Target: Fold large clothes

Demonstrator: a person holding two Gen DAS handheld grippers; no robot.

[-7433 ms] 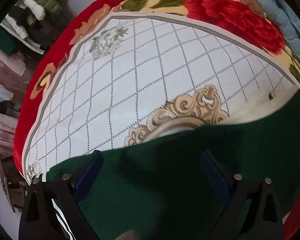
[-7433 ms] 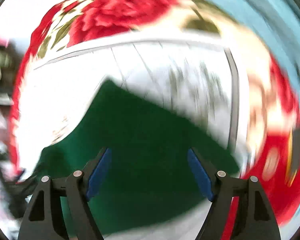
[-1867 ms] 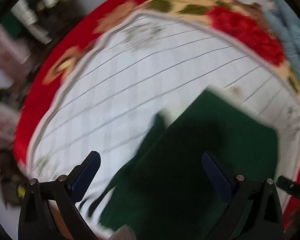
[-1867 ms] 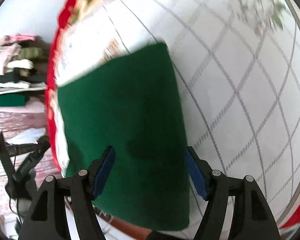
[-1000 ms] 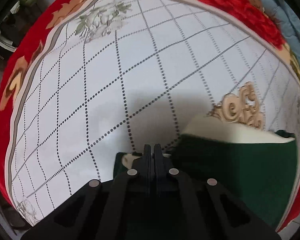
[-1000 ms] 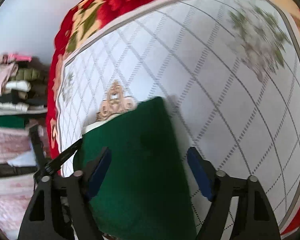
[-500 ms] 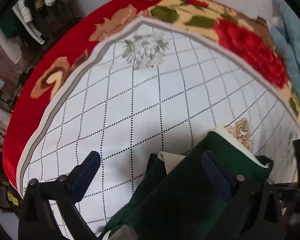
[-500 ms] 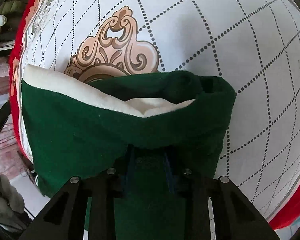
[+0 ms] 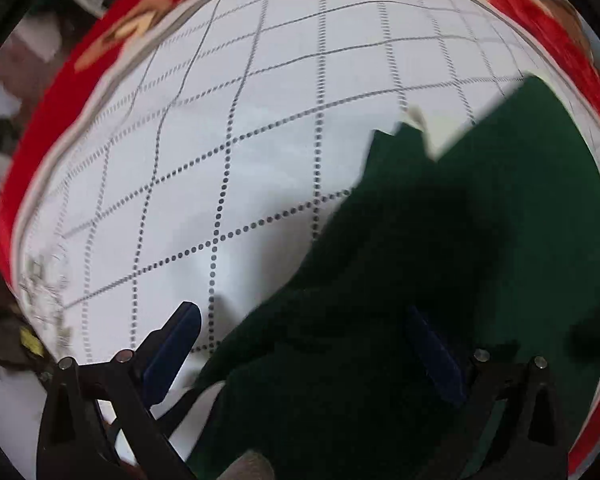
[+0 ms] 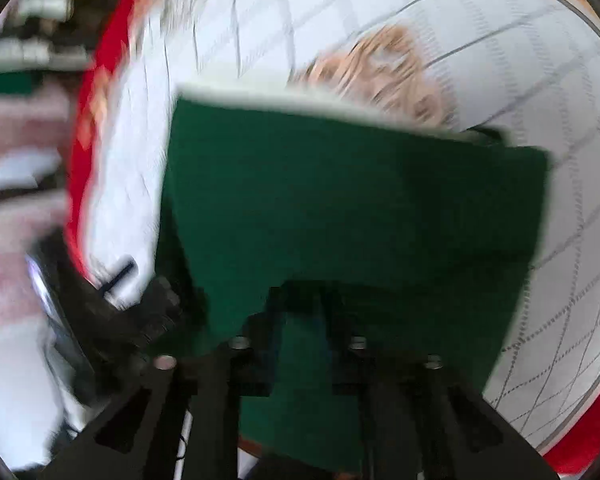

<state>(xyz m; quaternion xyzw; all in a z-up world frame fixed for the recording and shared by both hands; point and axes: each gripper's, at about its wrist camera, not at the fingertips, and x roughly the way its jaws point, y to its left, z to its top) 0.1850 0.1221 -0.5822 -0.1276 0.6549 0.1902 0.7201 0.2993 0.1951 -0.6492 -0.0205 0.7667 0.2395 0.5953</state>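
The green garment (image 9: 452, 264) lies on a white blanket (image 9: 236, 152) with a grid of dotted lines and a red flowered border (image 9: 48, 112). In the left wrist view the garment fills the lower right part of the picture, and a pale lining shows at a notch on its far edge. The left gripper (image 9: 300, 352) stands wide open; its left blue pad (image 9: 172, 344) is over the white blanket, and the right pad (image 9: 432, 352) is over the dark green cloth, but it holds nothing. In the right wrist view the garment (image 10: 340, 208) appears as a folded block with a cream-coloured edge along its far side, and behind this edge a beige ornament (image 10: 388, 76) is printed on the blanket. The right gripper (image 10: 300, 304) has its two fingers drawn close together at the near edge of the garment, and green cloth shows between them, so it seems to pinch the fabric (the picture is blurred, the contact is not sharp). At the left of this view, beyond the red border, there are blurred pink and white things (image 10: 16, 184), which cannot be identified.
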